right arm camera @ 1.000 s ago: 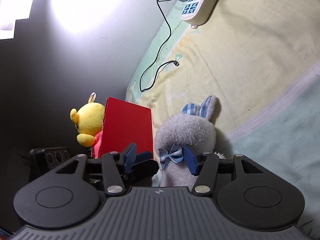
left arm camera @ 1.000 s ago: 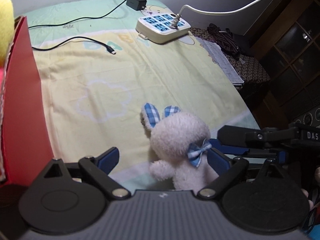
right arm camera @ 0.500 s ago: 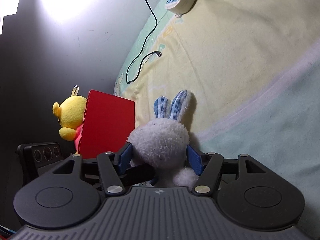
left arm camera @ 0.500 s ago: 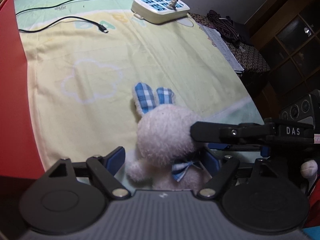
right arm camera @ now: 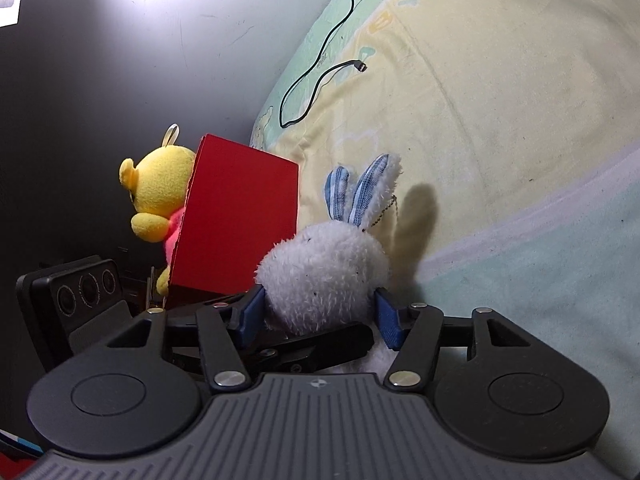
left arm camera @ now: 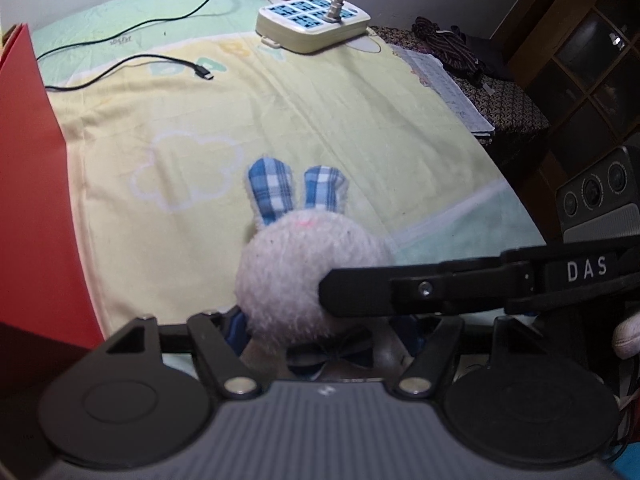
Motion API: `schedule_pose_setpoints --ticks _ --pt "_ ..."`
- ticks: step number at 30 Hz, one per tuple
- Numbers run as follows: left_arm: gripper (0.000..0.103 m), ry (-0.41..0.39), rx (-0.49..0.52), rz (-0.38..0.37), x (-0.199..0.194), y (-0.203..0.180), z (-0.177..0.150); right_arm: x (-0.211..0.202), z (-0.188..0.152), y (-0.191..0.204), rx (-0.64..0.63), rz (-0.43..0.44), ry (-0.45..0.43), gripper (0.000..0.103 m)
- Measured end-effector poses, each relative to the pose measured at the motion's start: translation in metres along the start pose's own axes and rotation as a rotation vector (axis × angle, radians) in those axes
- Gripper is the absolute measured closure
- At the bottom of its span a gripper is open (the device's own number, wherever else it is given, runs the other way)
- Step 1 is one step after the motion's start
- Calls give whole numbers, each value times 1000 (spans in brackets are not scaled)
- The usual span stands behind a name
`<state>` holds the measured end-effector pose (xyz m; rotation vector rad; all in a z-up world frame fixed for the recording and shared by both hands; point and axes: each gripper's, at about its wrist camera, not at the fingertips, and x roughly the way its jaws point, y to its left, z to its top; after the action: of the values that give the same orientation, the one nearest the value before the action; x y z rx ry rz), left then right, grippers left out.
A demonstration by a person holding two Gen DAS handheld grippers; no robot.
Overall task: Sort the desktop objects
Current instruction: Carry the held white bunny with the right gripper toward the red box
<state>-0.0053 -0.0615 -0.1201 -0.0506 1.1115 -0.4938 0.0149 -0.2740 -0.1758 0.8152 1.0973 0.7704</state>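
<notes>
Since a second ago, closer on the fluffy white plush rabbit with blue checked ears (left arm camera: 308,280), now between both sets of fingers. Left hand-held gripper (left arm camera: 320,332) spread around its body; right hand-held gripper (right arm camera: 320,312) spread at its head. Ears pointing straight ahead, away from both. Red cardboard box (right arm camera: 236,224) just left, yellow plush bear (right arm camera: 156,196) behind.

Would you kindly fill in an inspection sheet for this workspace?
Surface: yellow-green sheet covers it.
Job's things: white plush rabbit; yellow plush bear behind red box.
Clutter: nothing seen.
Grippers: left claw and right claw both straddle the rabbit; grip unclear.
Cables: loose black charger cable; power strip with white lead.
Surroundings: dark cabinet, side table with papers.
</notes>
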Motion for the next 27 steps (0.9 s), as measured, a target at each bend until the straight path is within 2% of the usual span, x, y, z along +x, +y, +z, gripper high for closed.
schedule_pose_setpoints --ticks 6,11,16,22,27 --pt "31 -68 52 -37 -28 -1 -1 -12 -14 32 -50 -29 -89 43" --pt "31 -156 107 -71 -64 0 -4 -23 -29 71 -110 -43 -198 43" --pt "31 -259 162 -75 -108 10 -9 -21 -46 115 -199 -32 -283 43" --pt "31 -371 180 -57 -156 36 -24 -4 -60 159 -292 -1 -342 43" --pt "31 -443 172 -33 -185 60 -36 16 -66 187 -352 24 -359 43"
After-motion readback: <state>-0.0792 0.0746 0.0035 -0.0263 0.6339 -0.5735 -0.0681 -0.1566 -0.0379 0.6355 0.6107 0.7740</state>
